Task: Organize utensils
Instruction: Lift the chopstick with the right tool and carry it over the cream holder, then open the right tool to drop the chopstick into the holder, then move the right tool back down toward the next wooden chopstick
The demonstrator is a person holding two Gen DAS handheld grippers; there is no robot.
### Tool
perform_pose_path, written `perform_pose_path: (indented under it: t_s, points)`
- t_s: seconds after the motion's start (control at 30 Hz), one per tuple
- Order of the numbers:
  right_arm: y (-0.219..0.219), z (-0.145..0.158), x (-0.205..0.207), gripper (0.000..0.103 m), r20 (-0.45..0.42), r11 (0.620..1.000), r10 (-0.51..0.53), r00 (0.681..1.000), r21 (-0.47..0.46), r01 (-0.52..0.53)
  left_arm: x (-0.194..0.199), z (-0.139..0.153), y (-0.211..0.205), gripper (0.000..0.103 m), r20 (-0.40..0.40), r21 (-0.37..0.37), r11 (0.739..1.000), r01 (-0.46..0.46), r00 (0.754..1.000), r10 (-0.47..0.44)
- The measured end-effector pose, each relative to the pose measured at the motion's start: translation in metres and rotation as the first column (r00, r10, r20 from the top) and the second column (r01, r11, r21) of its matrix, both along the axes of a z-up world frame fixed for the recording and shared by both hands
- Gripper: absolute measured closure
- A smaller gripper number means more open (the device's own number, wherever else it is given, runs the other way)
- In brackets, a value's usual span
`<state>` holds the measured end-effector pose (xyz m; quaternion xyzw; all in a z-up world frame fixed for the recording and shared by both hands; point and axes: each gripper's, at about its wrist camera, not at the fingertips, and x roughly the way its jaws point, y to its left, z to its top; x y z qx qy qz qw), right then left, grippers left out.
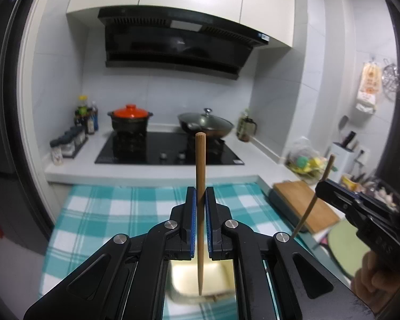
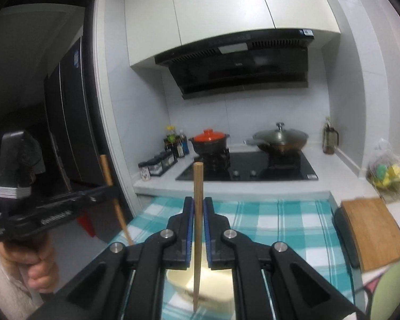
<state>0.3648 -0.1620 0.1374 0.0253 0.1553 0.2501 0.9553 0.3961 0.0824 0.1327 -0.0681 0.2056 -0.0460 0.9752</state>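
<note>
My left gripper (image 1: 200,194) is shut on a wooden chopstick (image 1: 200,165) that stands upright, its thin tip pointing down over a cream container (image 1: 184,274). My right gripper (image 2: 198,205) is shut on a second wooden chopstick (image 2: 198,184), also upright with its tip over the same cream container (image 2: 213,285). The right gripper and its chopstick (image 1: 325,176) show at the right of the left wrist view; the left gripper and its chopstick (image 2: 106,170) show at the left of the right wrist view. Both are held above a teal checked cloth (image 1: 106,213).
A wooden cutting board (image 1: 304,202) lies right of the cloth. Behind are a black hob (image 1: 168,149) with an orange-lidded pot (image 1: 130,120) and a lidded wok (image 1: 205,125), spice jars (image 1: 66,144), a bag of sponges (image 2: 386,170) and a knife block (image 1: 344,157).
</note>
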Motion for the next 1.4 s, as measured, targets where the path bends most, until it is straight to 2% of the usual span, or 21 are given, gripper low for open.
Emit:
perform_pose_path:
  t_s: [0.1,0.17,0.33,0.53,0.6,0.67,0.7,0.73,0.77,0.9,0.97,1.07,1.2,1.33,1.4]
  points:
    - [0.018,0.0,0.023,0.096,0.076,0.998,-0.01,0.997,-0.058,0.014,0.036,-0.012,-0.003,0.099,-0.024,0.0,1.0,-0.012,1.0,0.012]
    - [0.023,-0.012,0.043,0.096,0.075,0.997,-0.014,0.997,-0.074,0.019,0.058,-0.029,-0.004,0.099,-0.067,-0.01,1.0,-0.012,0.998,0.012]
    - [0.019,-0.063,0.098,0.096,-0.081,1.0,0.004,0.997,-0.024,-0.006,0.096,-0.086,-0.009,0.099,-0.189,-0.032,0.999,-0.017,0.982,0.01]
    - [0.017,-0.133,0.141,0.096,-0.274,0.999,-0.028,0.961,-0.032,0.02,0.122,-0.151,-0.026,0.098,-0.32,-0.02,1.0,-0.01,0.947,0.003]
    - [0.017,-0.147,0.148,0.095,-0.318,0.999,-0.022,0.948,-0.031,0.013,0.129,-0.164,-0.03,0.087,-0.374,-0.01,1.0,-0.001,0.927,-0.003]
    - [0.018,-0.155,0.155,0.094,-0.349,0.999,-0.035,0.936,-0.038,0.023,0.125,-0.168,-0.031,0.033,-0.404,0.013,1.0,0.001,0.915,0.004]
    - [0.016,-0.156,0.155,0.083,-0.352,0.998,-0.046,0.935,-0.046,0.032,0.118,-0.165,-0.031,0.029,-0.387,0.04,0.999,-0.009,0.922,0.024]
    - [0.013,-0.156,0.155,0.068,-0.348,0.998,-0.062,0.935,-0.053,0.047,0.109,-0.16,-0.03,0.026,-0.361,0.077,0.997,-0.015,0.932,0.041]
    - [0.009,-0.154,0.152,0.063,-0.338,0.997,-0.076,0.938,-0.049,0.063,0.102,-0.157,-0.027,0.025,-0.352,0.102,0.995,-0.007,0.935,0.043]
    - [-0.008,-0.139,0.137,0.062,-0.316,0.995,-0.093,0.944,-0.046,0.083,0.064,-0.139,-0.012,0.023,-0.346,0.164,0.986,0.015,0.937,0.043]
    - [-0.014,-0.129,0.123,0.062,-0.302,0.994,-0.1,0.948,-0.066,0.084,0.041,-0.132,-0.004,0.019,-0.349,0.184,0.983,0.029,0.936,0.038]
    - [-0.02,-0.119,0.098,0.062,-0.271,0.991,-0.09,0.958,-0.118,0.06,0.0,-0.128,0.004,0.018,-0.362,0.22,0.974,0.057,0.932,0.027]
    - [-0.027,-0.117,0.053,0.062,-0.256,0.976,-0.076,0.964,-0.218,0.019,-0.056,-0.131,0.01,0.017,-0.403,0.247,0.961,0.123,0.915,-0.014]
    - [-0.032,-0.121,0.01,0.062,-0.282,0.957,-0.069,0.957,-0.291,-0.017,-0.113,-0.14,0.004,0.014,-0.422,0.326,0.926,0.19,0.906,-0.037]
    - [-0.036,-0.124,-0.013,0.062,-0.301,0.951,-0.066,0.951,-0.309,-0.031,-0.138,-0.149,0.0,0.013,-0.435,0.341,0.916,0.212,0.899,-0.047]
